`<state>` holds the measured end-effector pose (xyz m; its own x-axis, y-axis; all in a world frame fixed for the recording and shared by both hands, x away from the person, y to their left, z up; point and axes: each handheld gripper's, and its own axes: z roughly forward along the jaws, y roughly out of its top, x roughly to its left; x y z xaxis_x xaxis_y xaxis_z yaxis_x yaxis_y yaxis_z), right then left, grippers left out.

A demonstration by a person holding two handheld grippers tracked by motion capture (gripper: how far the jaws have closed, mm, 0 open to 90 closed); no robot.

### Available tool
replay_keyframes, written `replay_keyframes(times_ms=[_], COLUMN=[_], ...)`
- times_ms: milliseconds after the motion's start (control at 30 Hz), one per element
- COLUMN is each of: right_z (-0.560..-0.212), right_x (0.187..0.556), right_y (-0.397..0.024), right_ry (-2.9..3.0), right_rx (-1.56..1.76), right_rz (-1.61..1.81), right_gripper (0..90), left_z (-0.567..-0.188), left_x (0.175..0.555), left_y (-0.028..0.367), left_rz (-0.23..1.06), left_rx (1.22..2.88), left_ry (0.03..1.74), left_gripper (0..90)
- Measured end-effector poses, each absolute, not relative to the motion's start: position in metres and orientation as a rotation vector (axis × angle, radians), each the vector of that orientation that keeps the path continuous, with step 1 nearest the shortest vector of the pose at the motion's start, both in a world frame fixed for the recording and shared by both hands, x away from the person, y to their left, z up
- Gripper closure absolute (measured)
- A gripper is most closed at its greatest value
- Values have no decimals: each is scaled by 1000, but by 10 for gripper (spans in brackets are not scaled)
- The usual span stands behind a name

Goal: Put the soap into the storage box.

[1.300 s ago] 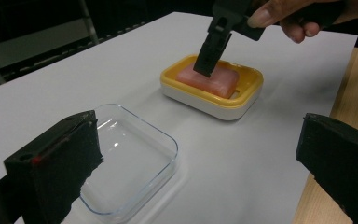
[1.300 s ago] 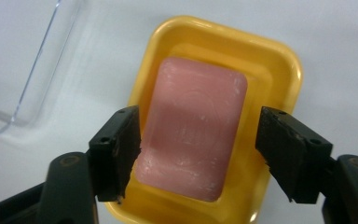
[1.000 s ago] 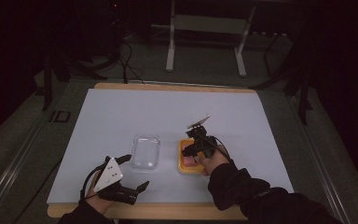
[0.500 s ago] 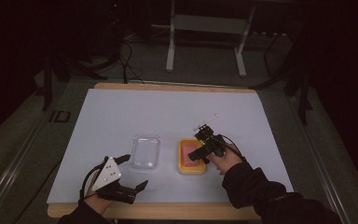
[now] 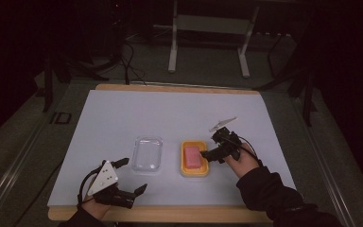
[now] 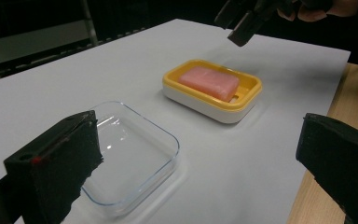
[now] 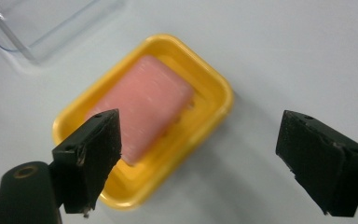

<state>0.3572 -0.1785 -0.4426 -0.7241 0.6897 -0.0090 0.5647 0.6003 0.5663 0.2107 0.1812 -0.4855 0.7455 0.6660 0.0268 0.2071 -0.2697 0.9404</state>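
Observation:
A pink soap bar [image 5: 192, 155] lies in a yellow dish [image 5: 194, 171] with a white base, on the white sheet. My right gripper [image 5: 210, 147] hovers just right of the dish, open and holding nothing. Its own view looks down on the soap [image 7: 144, 105] and the dish [image 7: 214, 93] between the spread jaws [image 7: 200, 154]. A clear shallow tray [image 5: 147, 153] sits left of the dish. My left gripper [image 5: 134, 175] rests near the front edge, open and empty. From there I see the tray [image 6: 130, 158], the soap [image 6: 208, 81] and the right gripper [image 6: 242, 23] beyond.
The white sheet [image 5: 123, 118] covers a wooden table whose edge [image 5: 170, 215] shows at the front. Metal stand legs [image 5: 208, 42] and cables lie on the dark floor behind the table.
My right gripper has drawn off to the right from above the soap dish. The soap stays in the dish. The left gripper has hardly moved.

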Motion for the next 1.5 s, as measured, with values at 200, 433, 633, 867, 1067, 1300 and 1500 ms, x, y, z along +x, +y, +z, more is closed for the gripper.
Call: replay_keyframes(times_ms=[200, 433, 633, 867, 1067, 1300, 1500], right_z=[-445, -446, -448, -447, -443, -444, -449], right_x=[351, 339, 326, 317, 309, 300, 294], right_y=[-195, -212, -235, -258, -277, -298, -308], right_ry=[2572, 2531, 2473, 2423, 2361, 2305, 2302], right_rx=[1013, 996, 1035, 1096, 1098, 1124, 1090], right_rz=[800, 807, 843, 897, 955, 1036, 1119], right_gripper=[137, 137, 135, 135, 134, 132, 136], left_z=[-486, -486, -487, -487, -487, -487, -487], left_x=[210, 209, 208, 208, 208, 208, 207], left_y=[182, 183, 184, 183, 184, 183, 183], left_rz=[514, 515, 519, 521, 521, 520, 518], left_rx=[1832, 1836, 1838, 1837, 1836, 1840, 1844], left_ry=[677, 684, 692, 695, 698, 698, 693], left_gripper=[2, 2, 2, 2, 2, 2, 2])
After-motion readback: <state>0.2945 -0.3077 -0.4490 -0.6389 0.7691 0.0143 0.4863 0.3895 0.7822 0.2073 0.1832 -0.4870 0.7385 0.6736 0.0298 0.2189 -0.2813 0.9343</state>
